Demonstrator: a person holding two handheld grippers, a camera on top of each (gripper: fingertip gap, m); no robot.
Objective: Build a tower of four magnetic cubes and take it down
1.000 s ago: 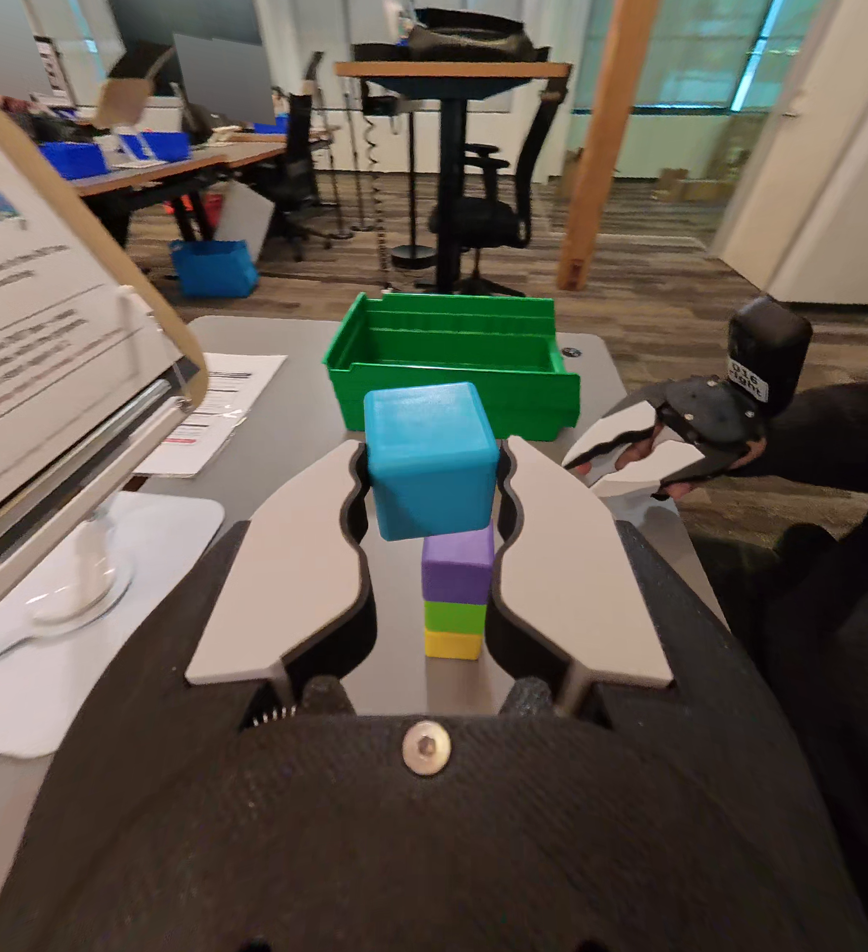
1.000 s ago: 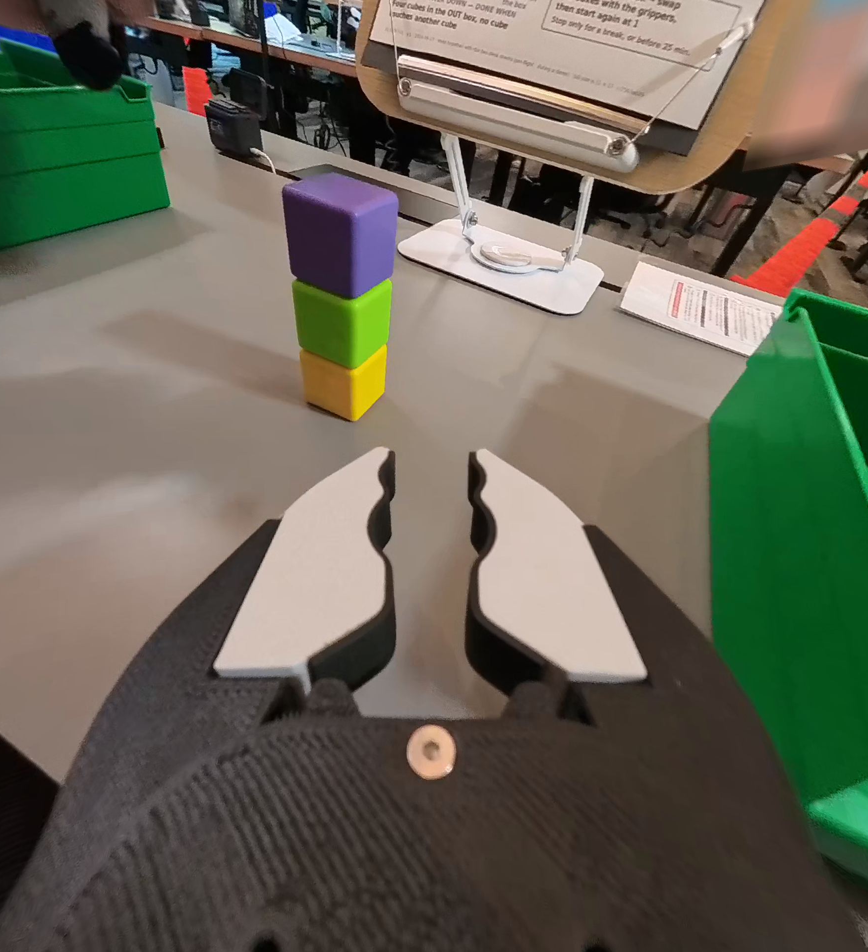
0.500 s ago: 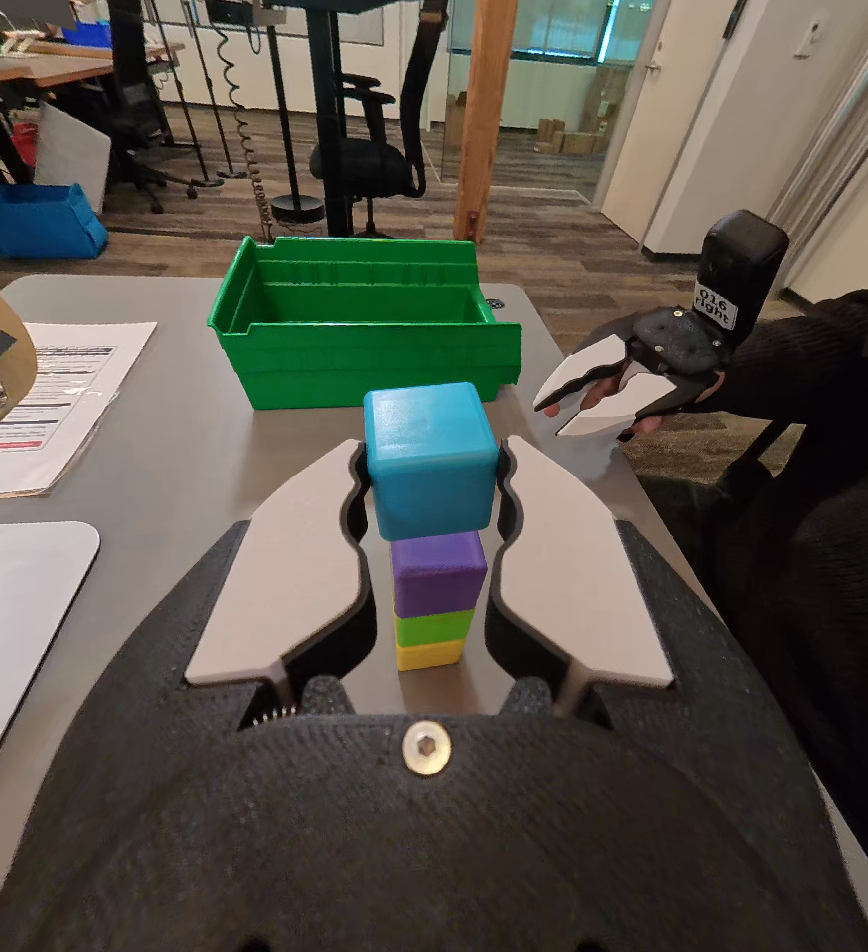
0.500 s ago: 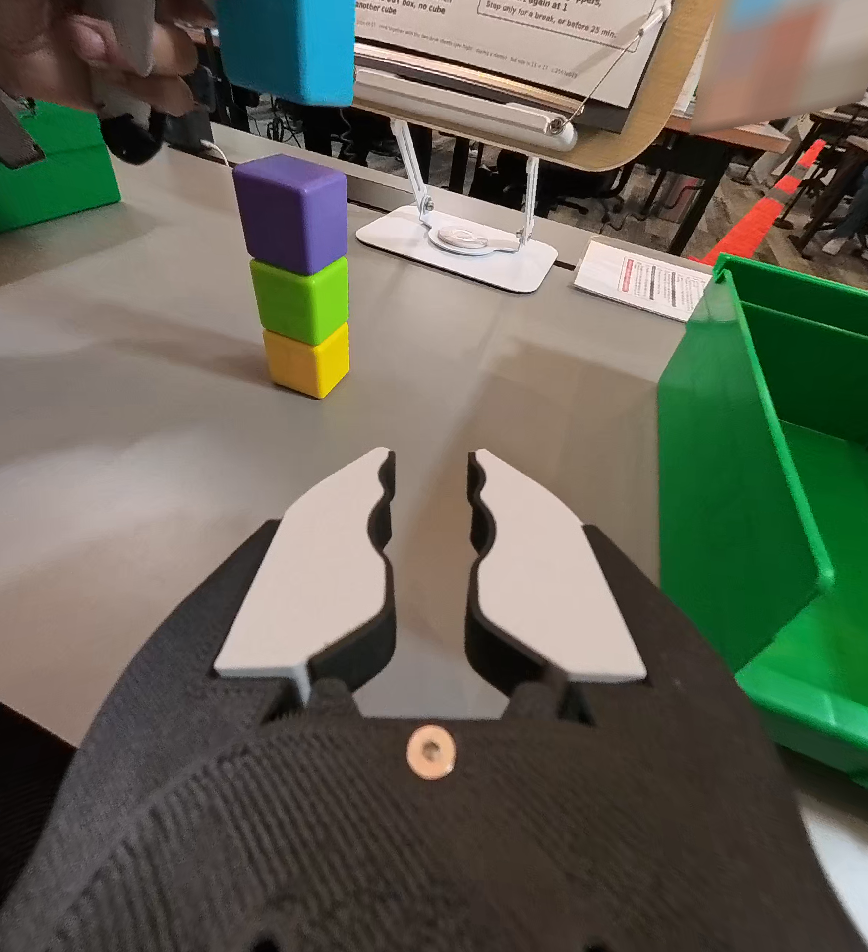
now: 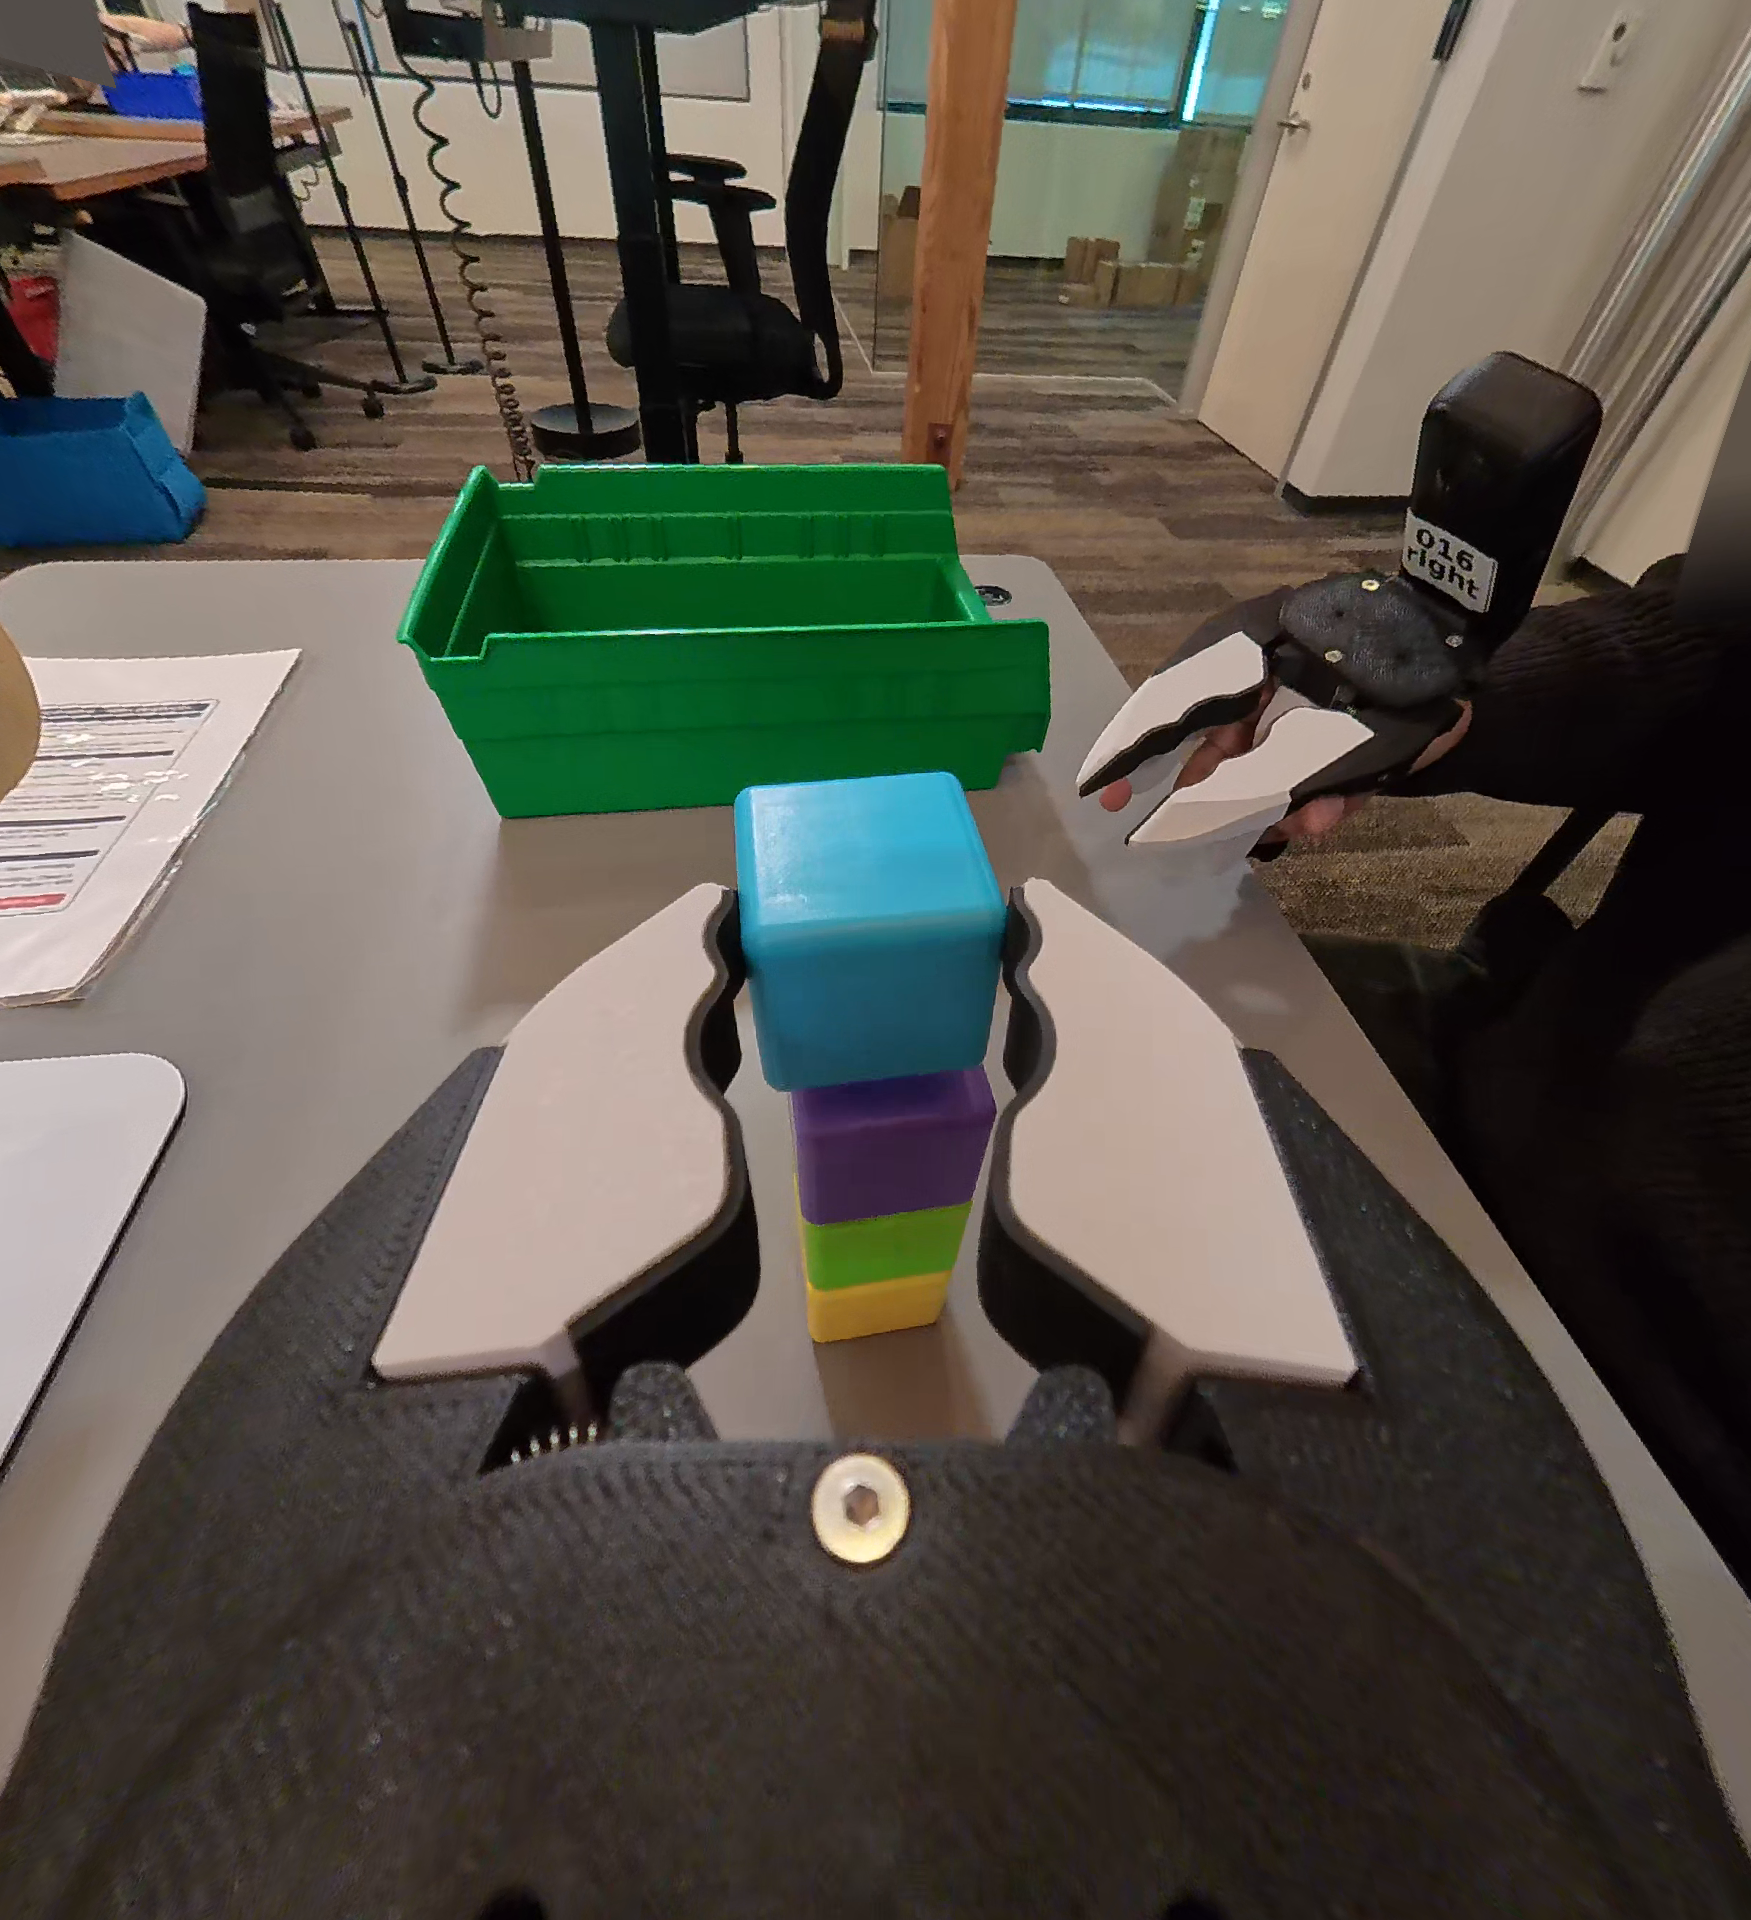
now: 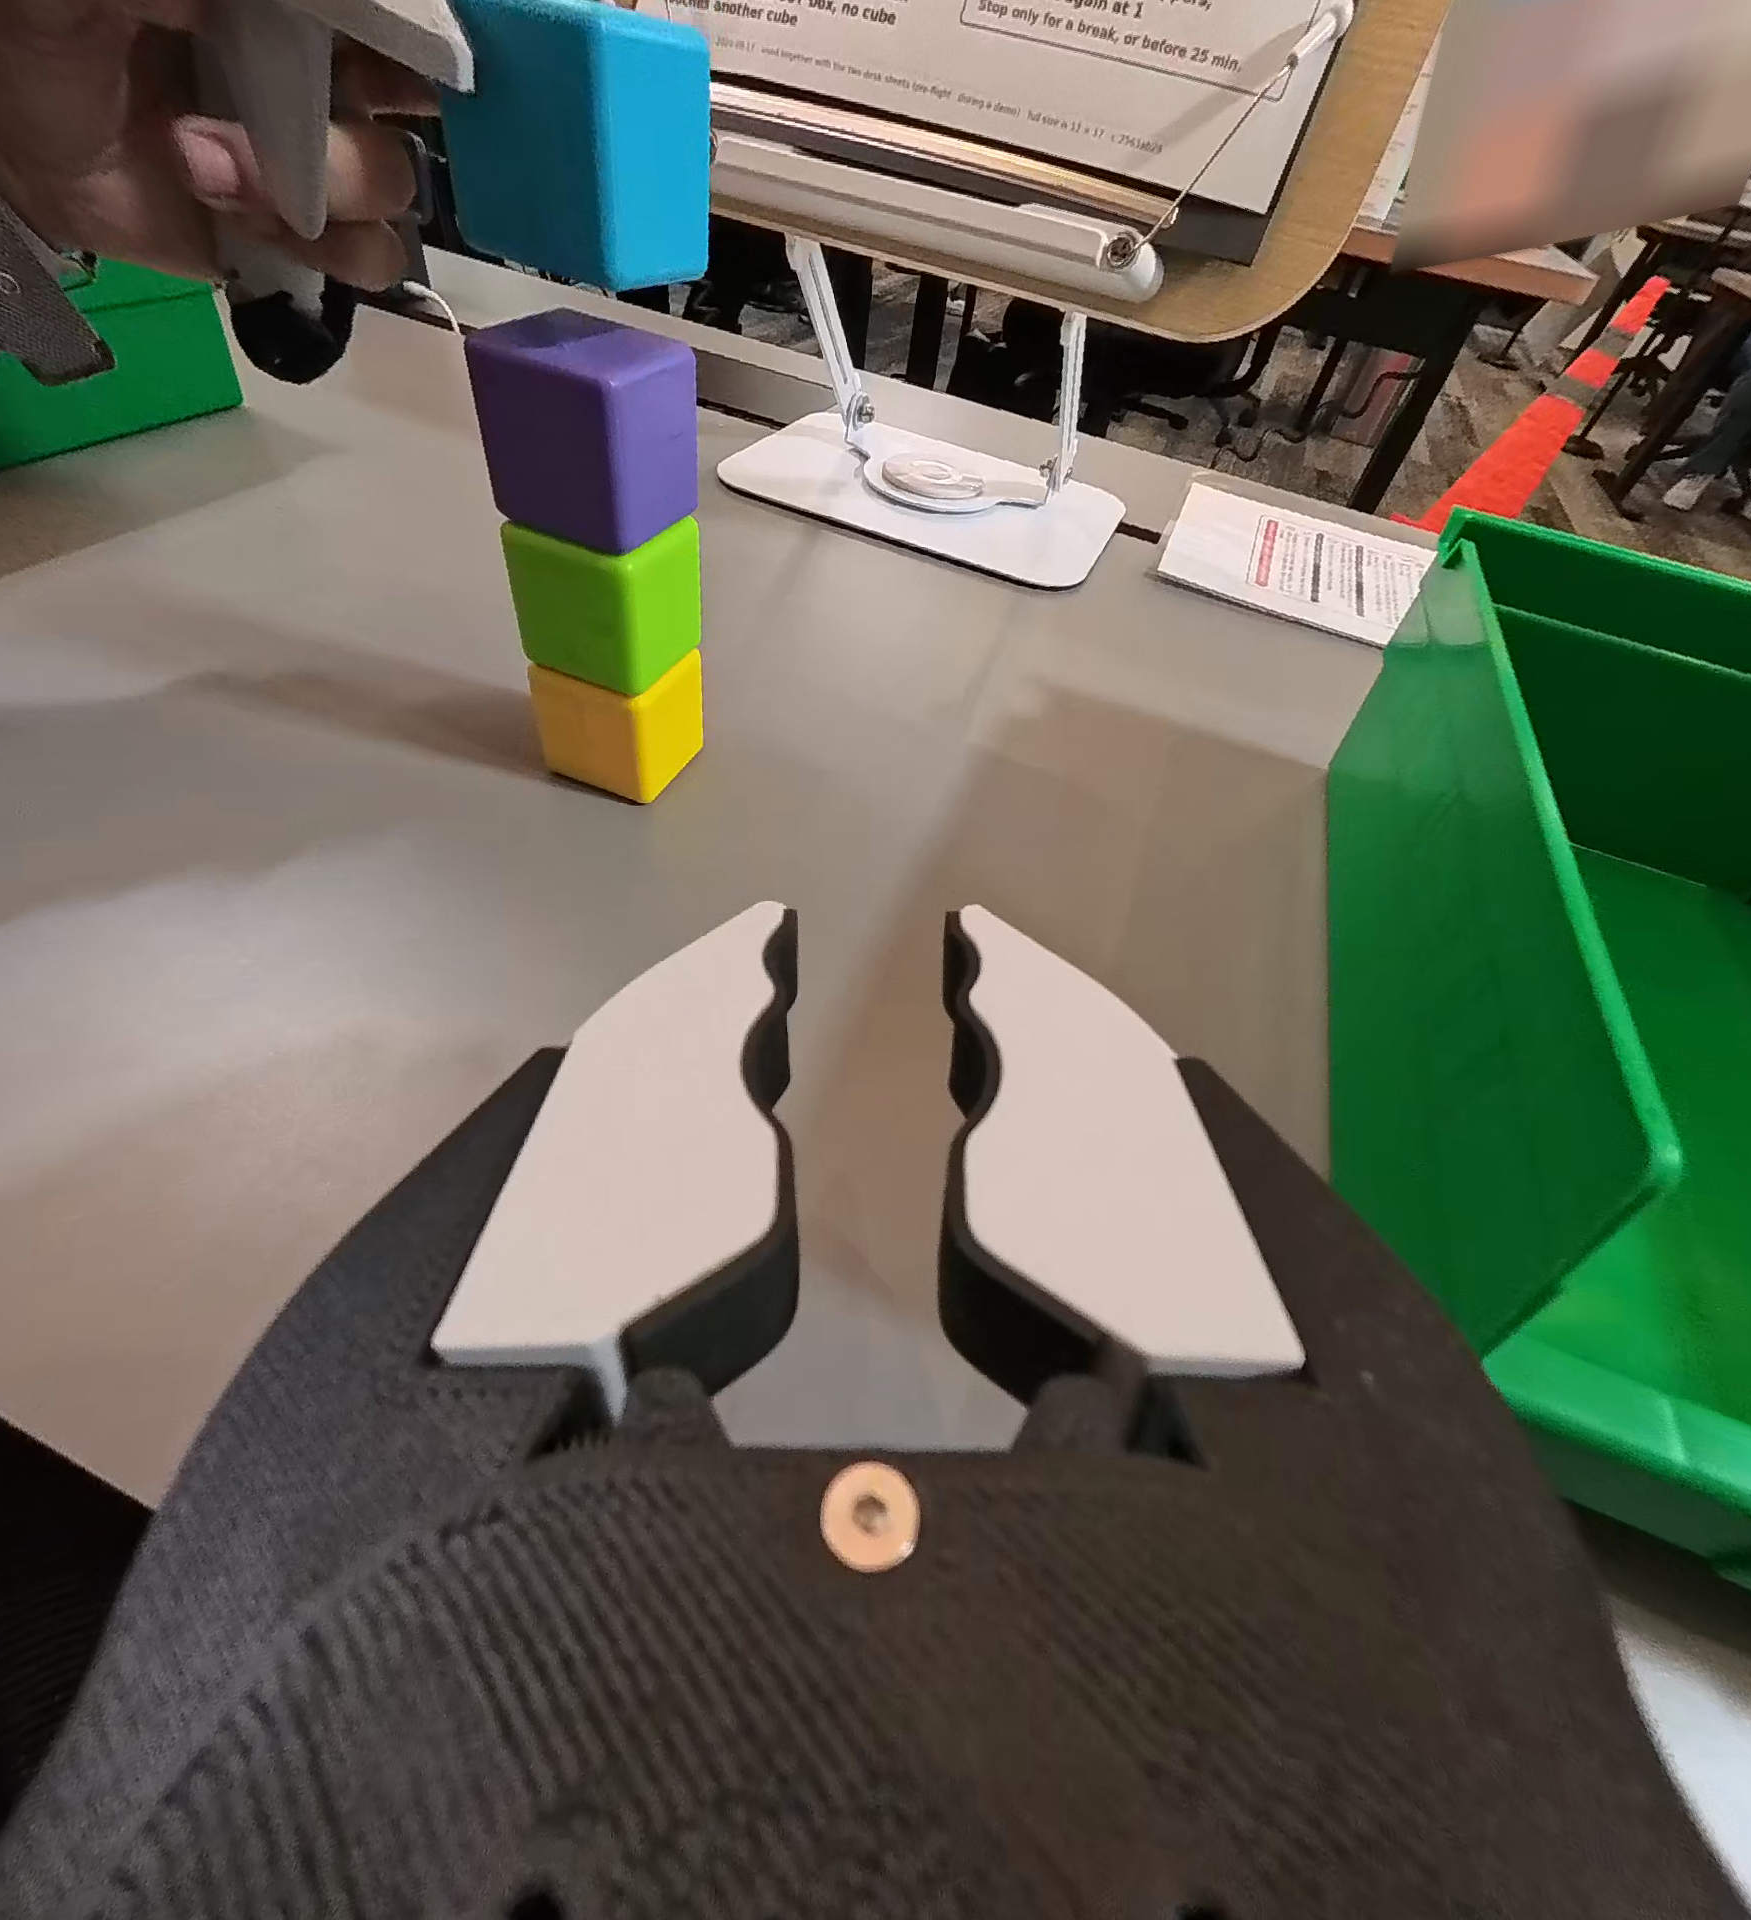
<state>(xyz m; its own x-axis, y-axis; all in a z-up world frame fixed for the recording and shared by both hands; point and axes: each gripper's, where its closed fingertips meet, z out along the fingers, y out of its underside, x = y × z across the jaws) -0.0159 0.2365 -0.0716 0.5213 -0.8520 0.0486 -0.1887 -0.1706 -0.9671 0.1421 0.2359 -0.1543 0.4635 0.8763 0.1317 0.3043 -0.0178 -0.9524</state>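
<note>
My left gripper (image 5: 871, 914) is shut on a blue cube (image 5: 866, 935) and holds it just above a stack on the grey table (image 5: 331, 935). The stack is a purple cube (image 5: 892, 1143) on a lime green cube (image 5: 886, 1242) on a yellow cube (image 5: 876, 1309). In the right wrist view the blue cube (image 6: 580, 145) hangs a small gap above the purple cube (image 6: 585, 431), slightly offset. My right gripper (image 6: 871, 920) is open a little and empty, low over the table in front of the stack; it also shows in the left wrist view (image 5: 1120, 810).
An empty green bin (image 5: 725, 707) stands beyond the stack, close on the right in the right wrist view (image 6: 1473, 987). Another green bin (image 6: 71, 384) sits behind the left hand. A document stand (image 6: 923, 488) and a printed sheet (image 5: 71, 790) are on the table's far side. Some 20 cm of space lies between my two pairs of fingers.
My left gripper has carried the blue cube over the stack and down close to the purple cube. My right gripper has stayed open and shifted slightly beside the green bin.
</note>
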